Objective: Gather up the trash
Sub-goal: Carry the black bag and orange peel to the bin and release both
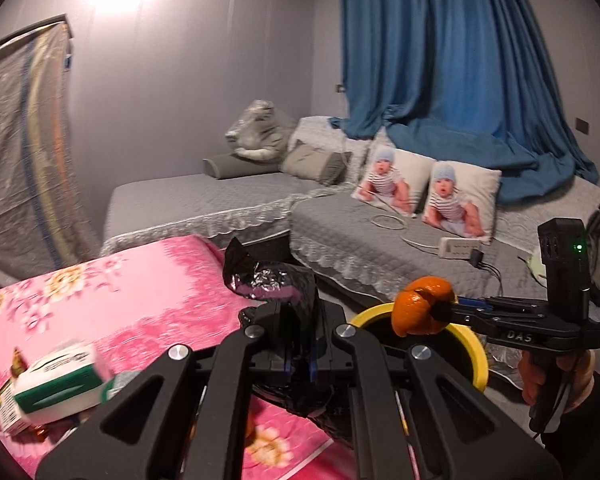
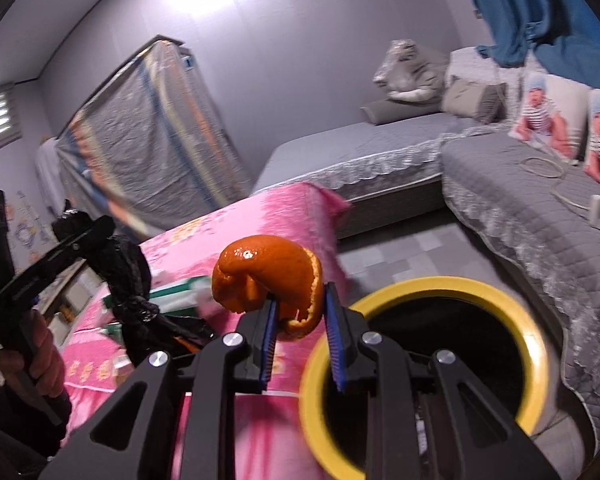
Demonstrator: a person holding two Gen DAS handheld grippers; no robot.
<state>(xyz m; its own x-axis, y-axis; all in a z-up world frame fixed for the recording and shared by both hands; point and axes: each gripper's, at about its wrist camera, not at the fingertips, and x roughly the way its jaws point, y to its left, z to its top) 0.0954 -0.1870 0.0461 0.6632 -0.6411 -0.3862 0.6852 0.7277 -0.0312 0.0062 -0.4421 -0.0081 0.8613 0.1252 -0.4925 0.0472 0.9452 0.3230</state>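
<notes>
The right tongs [image 2: 300,312] clenched an orange peel [image 2: 268,276] beside the yellow-rimmed bin [image 2: 420,284]; the left tongs [image 1: 300,344] gripped a black plastic bag [image 1: 272,280]. Next, I reckoned, carry the peel over the opening and release.

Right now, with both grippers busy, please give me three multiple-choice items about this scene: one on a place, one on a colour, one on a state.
1. Where is the orange peel?
A. On the pink cloth
B. Held up beside the bin rim
C. On the grey sofa

2. What colour is the bin rim?
A. Yellow
B. Blue
C. White

3. What is the left gripper doing?
A. Open, holding nothing
B. Shut on a green box
C. Shut on a black bag

Answers:
1 B: the right gripper holds the peel in the air, next to the bin opening.
2 A: a yellow ring circles the dark opening.
3 C: the black bag sits pinched between its fingers, above the pink cloth.
</notes>
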